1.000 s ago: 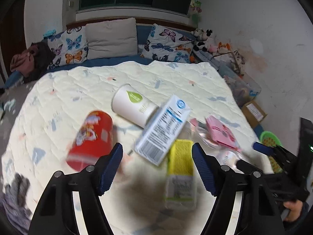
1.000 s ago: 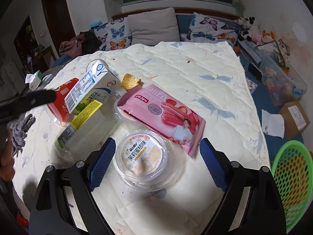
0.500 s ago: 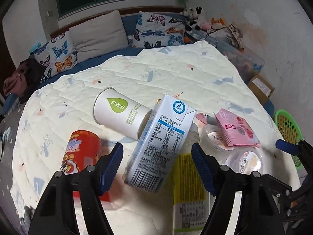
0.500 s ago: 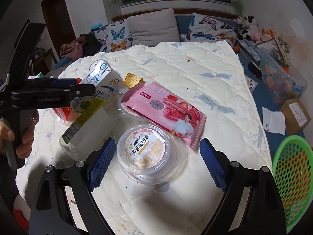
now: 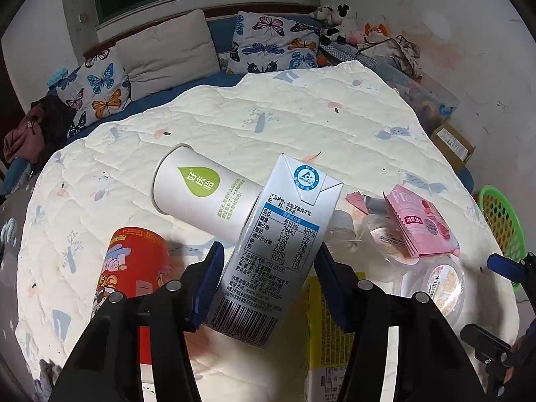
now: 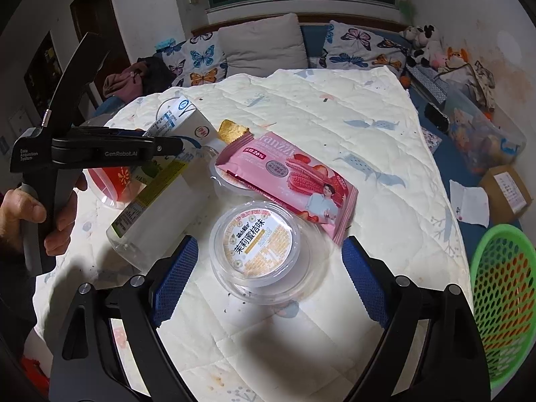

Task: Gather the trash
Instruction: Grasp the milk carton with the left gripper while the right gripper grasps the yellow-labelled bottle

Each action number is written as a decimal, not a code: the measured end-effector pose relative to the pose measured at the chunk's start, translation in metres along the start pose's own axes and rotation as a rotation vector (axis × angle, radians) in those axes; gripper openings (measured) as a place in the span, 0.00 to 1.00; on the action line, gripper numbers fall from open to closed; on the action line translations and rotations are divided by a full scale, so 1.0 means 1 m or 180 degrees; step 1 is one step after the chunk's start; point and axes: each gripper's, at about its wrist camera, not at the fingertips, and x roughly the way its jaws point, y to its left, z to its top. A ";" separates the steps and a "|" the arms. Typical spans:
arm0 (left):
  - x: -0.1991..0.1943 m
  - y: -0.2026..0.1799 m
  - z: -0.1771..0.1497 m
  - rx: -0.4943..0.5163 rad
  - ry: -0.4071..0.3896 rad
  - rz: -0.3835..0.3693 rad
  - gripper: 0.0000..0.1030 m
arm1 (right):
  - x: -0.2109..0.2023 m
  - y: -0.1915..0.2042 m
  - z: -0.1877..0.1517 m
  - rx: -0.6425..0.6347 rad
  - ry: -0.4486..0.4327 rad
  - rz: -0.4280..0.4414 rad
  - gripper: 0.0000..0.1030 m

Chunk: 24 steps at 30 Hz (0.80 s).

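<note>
Milk carton bracketed by the left gripper [image 5: 269,281]

The milk carton [image 5: 278,251], long axis running away from the jaws, is framed by pads just closed in to its sides; firm contact cannot be confirmed. "NRV%" and a Tetra Pak mark are legible. The right gripper [image 6: 264,281] is held wide apart around a lidded cup [image 6: 256,243]; "Franzzi" is read on the pink wrapper [image 6: 291,181].

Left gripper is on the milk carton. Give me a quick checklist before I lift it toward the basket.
1. Milk carton between the left gripper fingers: ok; jaws have just been closing.
2. Pads pressing both sides: cannot tell.
3. Paper cup leaning on the carton, may roll: not ok.
4. Right gripper open and clear, over the pudding cup: ok.
5. Green basket within view at the table edge: ok.
</note>
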 end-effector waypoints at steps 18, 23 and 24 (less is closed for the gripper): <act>-0.068 0.024 -0.010 -0.0292 -0.0420 -0.0286 0.40 | 0.009 0.042 0.013 0.0086 0.0160 0.0203 0.75; -0.105 0.036 -0.010 -0.0345 -0.0621 -0.0376 0.40 | 0.022 0.054 0.027 0.0264 0.0314 0.0373 0.71; -0.110 0.038 -0.010 -0.0356 -0.0637 -0.0364 0.40 | 0.026 0.058 0.030 0.0291 0.0347 0.0386 0.71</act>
